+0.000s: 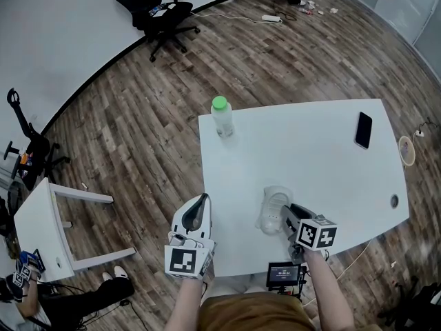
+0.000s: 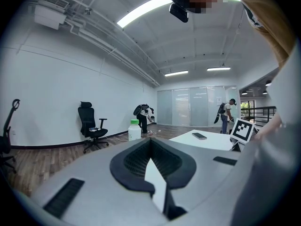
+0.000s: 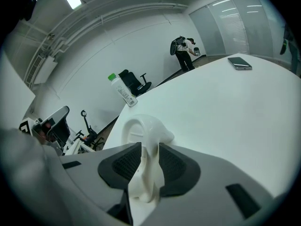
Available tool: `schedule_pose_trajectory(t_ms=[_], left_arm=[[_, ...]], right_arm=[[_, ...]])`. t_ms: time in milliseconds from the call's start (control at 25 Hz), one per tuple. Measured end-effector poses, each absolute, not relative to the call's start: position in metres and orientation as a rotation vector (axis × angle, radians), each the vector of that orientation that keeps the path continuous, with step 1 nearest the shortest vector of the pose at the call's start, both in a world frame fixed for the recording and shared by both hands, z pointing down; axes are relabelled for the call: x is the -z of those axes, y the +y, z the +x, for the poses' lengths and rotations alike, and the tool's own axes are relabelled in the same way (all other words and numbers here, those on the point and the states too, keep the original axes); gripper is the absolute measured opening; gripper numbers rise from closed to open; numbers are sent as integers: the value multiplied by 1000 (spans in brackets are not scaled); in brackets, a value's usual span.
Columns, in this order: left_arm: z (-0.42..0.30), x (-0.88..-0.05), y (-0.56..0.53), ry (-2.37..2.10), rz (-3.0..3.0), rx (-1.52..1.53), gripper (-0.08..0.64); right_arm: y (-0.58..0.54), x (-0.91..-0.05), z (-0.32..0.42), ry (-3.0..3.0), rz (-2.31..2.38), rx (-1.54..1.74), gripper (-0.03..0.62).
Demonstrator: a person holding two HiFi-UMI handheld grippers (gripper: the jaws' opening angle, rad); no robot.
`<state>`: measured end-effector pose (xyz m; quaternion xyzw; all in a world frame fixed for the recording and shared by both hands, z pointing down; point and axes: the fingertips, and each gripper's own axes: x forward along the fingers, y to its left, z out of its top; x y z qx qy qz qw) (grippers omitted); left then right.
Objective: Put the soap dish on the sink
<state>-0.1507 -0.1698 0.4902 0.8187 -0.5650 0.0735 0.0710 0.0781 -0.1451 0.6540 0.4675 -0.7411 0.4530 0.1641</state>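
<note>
The soap dish (image 1: 273, 209), a pale translucent white piece, sits low over the near part of the white table (image 1: 303, 150). My right gripper (image 1: 288, 216) is shut on its near edge. In the right gripper view the soap dish (image 3: 141, 140) stands upright between the dark pads, its rounded loop rising above my right gripper (image 3: 149, 149). My left gripper (image 1: 200, 202) hovers at the table's front left corner, shut with nothing in it. In its own view my left gripper (image 2: 150, 145) has its pads together. No sink is in view.
A clear bottle with a green cap (image 1: 221, 117) stands near the table's far left corner. A black phone (image 1: 363, 129) lies at the far right. A small screen device (image 1: 284, 274) hangs below the near edge. An office chair (image 1: 162, 12) and a white side table (image 1: 48, 226) stand on the wood floor.
</note>
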Motion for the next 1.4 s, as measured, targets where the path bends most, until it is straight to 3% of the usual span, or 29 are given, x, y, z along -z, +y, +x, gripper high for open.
schedule_pose_trajectory(t_ms=[640,920,1400], left_arm=[[-148,-483,-162,-1700,2473,-198,8],[-149,-477,-158,-1708,2477,-190,8],[-148,-471,-147,-1729,2483,-205,8]], right_arm=[[-138,-643,88,-2119,1385,-1266,124],[-138,-636,88,-2123,1410,-1214,14],[-135,-619,90,-2180,1415,-1157,9]])
